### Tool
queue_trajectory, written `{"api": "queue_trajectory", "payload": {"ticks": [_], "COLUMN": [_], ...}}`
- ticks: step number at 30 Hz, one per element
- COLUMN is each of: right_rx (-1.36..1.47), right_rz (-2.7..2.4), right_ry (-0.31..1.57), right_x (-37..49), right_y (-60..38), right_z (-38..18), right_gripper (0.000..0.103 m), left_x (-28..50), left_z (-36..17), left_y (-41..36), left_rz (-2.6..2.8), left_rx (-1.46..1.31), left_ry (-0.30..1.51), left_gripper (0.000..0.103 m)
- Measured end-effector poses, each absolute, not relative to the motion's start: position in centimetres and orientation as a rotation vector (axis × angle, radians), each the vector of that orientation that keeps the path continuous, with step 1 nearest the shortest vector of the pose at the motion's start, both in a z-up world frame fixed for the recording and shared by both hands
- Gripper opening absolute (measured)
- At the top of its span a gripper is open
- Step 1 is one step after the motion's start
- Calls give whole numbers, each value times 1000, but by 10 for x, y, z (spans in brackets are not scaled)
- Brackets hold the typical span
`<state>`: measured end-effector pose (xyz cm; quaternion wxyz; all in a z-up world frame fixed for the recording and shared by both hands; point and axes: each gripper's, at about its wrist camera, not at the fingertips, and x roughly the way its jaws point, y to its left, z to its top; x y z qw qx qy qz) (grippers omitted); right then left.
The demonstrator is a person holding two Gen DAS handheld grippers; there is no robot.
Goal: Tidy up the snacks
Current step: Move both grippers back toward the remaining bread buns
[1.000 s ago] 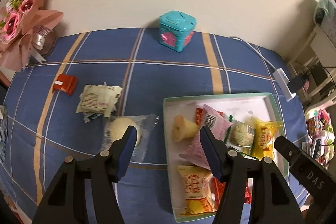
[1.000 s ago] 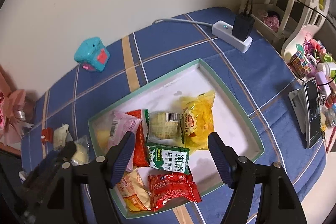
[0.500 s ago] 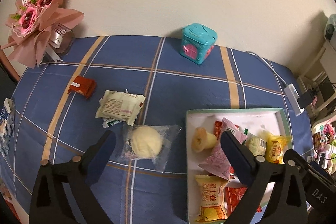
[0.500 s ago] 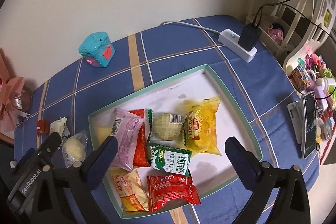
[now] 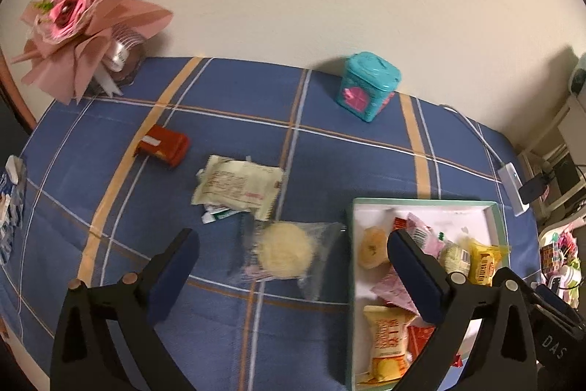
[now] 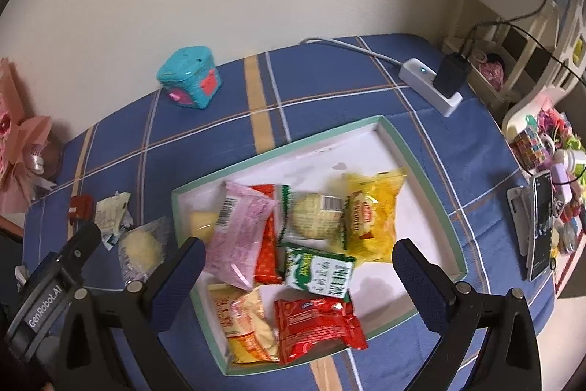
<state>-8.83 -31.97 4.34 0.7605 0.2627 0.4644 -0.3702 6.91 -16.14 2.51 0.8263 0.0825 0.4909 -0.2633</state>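
The left gripper (image 5: 289, 266) hangs with fingers spread wide above a clear-wrapped round cake (image 5: 285, 253) on the table, gripping nothing (the right gripper (image 6: 298, 272) likewise), just beside the snack-filled tray (image 6: 414, 149).

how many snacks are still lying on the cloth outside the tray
3 clearly: a clear-wrapped round cake beside the tray, a cream packet behind it, and a small red packet farther left. More may lie out of view.

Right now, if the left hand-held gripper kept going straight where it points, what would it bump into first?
Probably the clear-wrapped round pastry on the blue tablecloth; it lies between the open fingers, though depth is uncertain.
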Motion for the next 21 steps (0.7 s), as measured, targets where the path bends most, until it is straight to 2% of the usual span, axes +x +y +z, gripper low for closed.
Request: {"api": "queue_trajectory", "payload": {"ticks": [21], "right_rx": [462], "right_rz": [-606], "right_ry": [1044], "right_x": [-7], "right_y": [-222], "right_z": [47], "right_gripper": [103], "left_x": [124], "left_z": [27], "left_y": [-47], "left_rz": [-340], "left_rx": [114], "left_ry": [1086], "left_gripper": [102]}}
